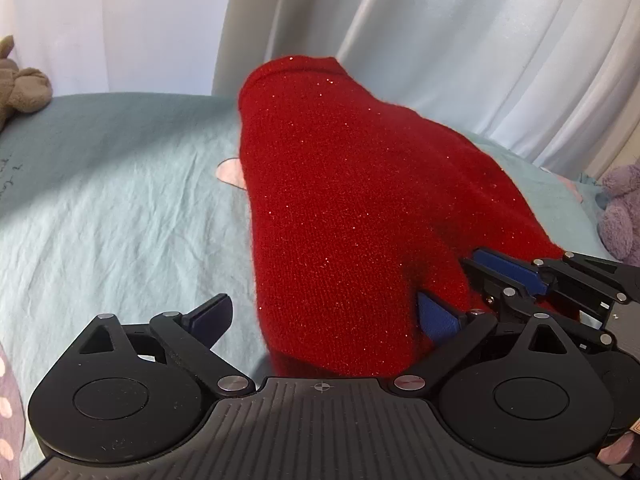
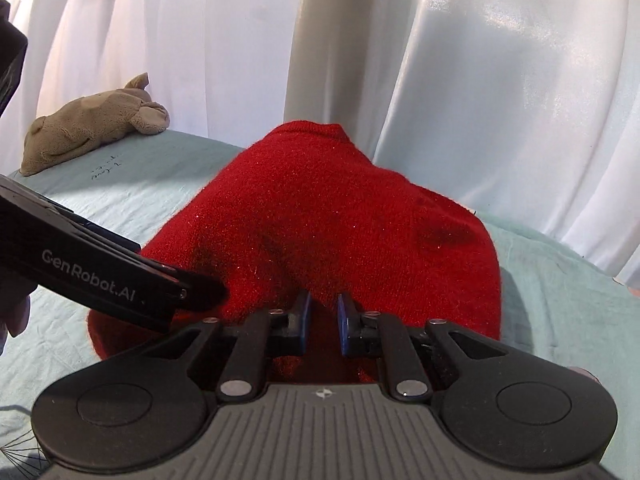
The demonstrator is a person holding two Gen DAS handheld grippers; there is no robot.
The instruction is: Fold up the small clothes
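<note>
Both jaws: left gripper [image 1: 324, 316] spread wide round red sweater [image 1: 360, 208], right gripper [image 2: 323, 314] pinching its hem. Thin bite btwn my right pads, w/ left not gripping, could slip.

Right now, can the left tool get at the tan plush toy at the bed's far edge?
Probably not without moving: the left tool is open around the red knit sweater, and the tan plush toy lies far off to its left.

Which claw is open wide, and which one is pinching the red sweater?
The left claw is open wide; the right claw pinches the red sweater.
</note>
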